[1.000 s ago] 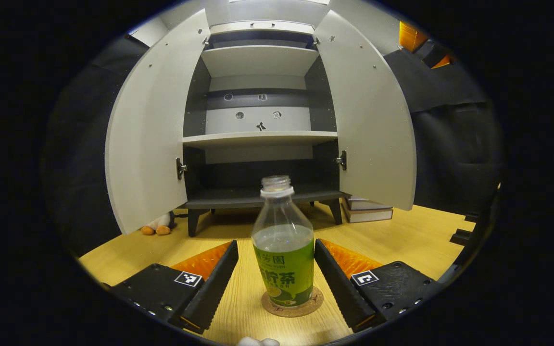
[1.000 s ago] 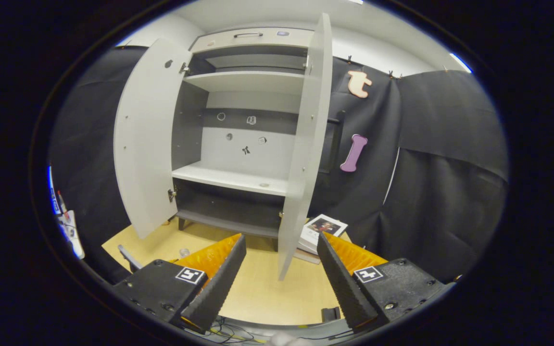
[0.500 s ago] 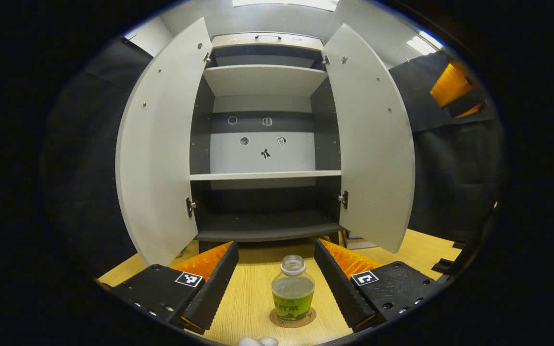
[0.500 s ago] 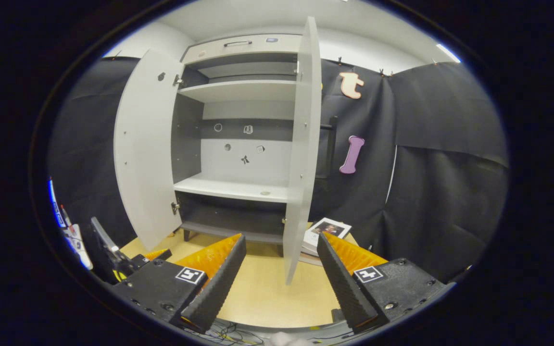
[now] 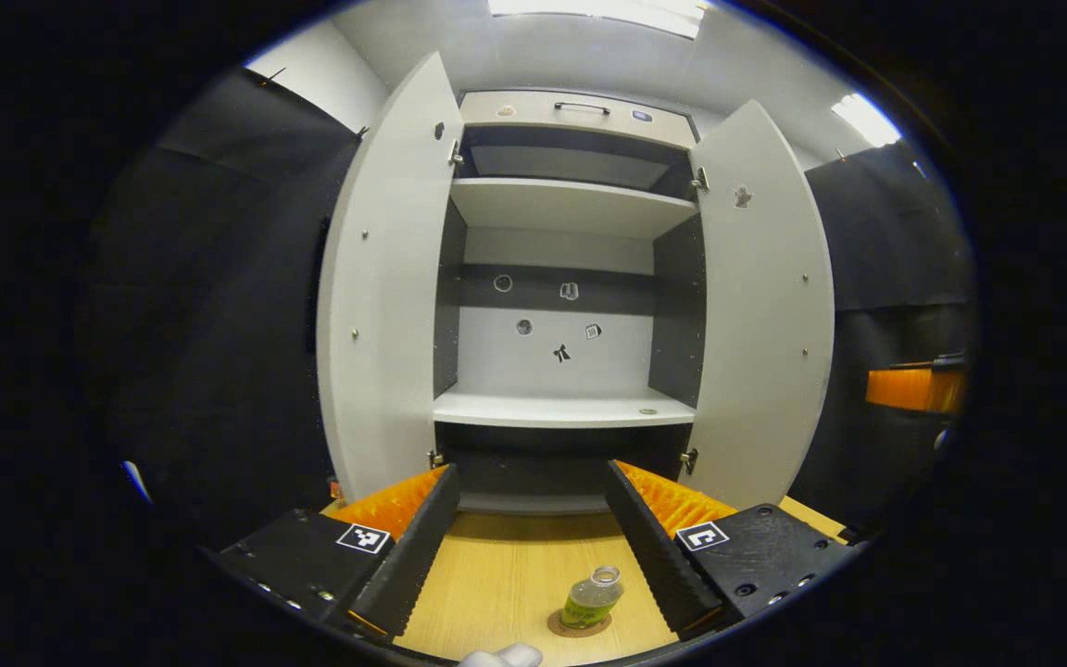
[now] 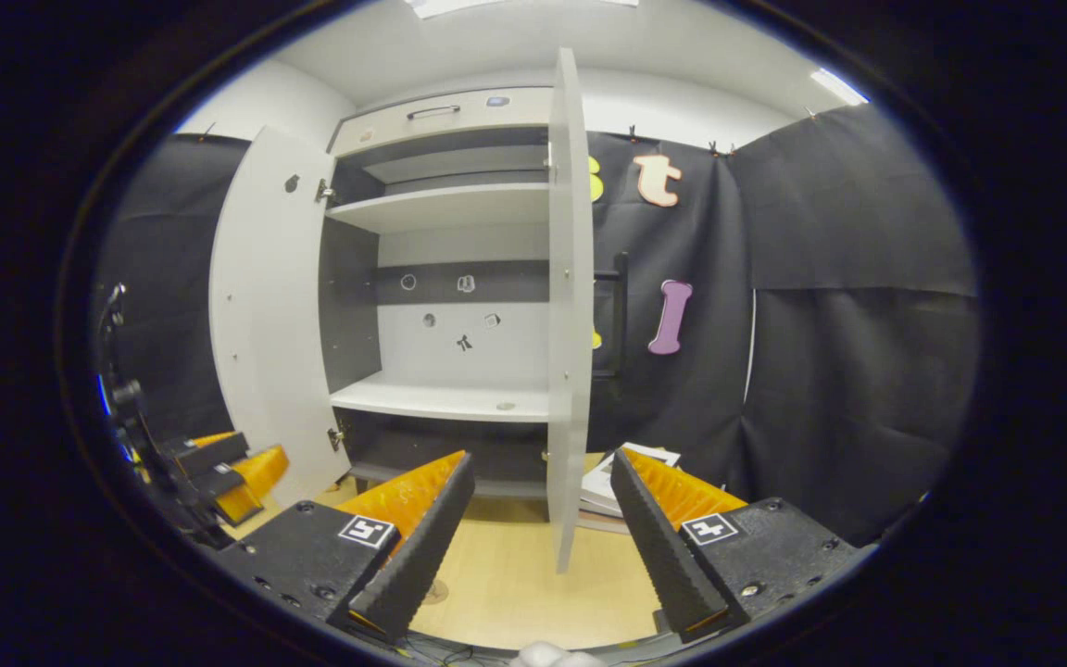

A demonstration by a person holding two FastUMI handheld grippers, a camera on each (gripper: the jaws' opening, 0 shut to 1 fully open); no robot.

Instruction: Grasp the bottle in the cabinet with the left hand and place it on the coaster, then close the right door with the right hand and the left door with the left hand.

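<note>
- Left gripper [image 5: 526, 547]: jaws spread wide apart, nothing between them but the wooden surface [image 5: 506, 593].
- Bottle [image 5: 592, 597]: green-labelled, standing on the round coaster [image 5: 580, 625], just beside the inner edge of the jaw at right; contact cannot be told.
- Cabinet [image 5: 571, 306]: left door [image 5: 385, 296] and right door [image 5: 765, 315] both swung open, showing pale shelves.
- Right gripper [image 5: 913, 387]: an orange part shows at the right edge, well apart from the cabinet.

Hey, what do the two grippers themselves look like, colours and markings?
Both the left gripper and the right gripper have black wedge-shaped fingers with ridged inner faces, orange ribbed backing, black bolted bases, and a small black-and-white square marker on each side.
</note>
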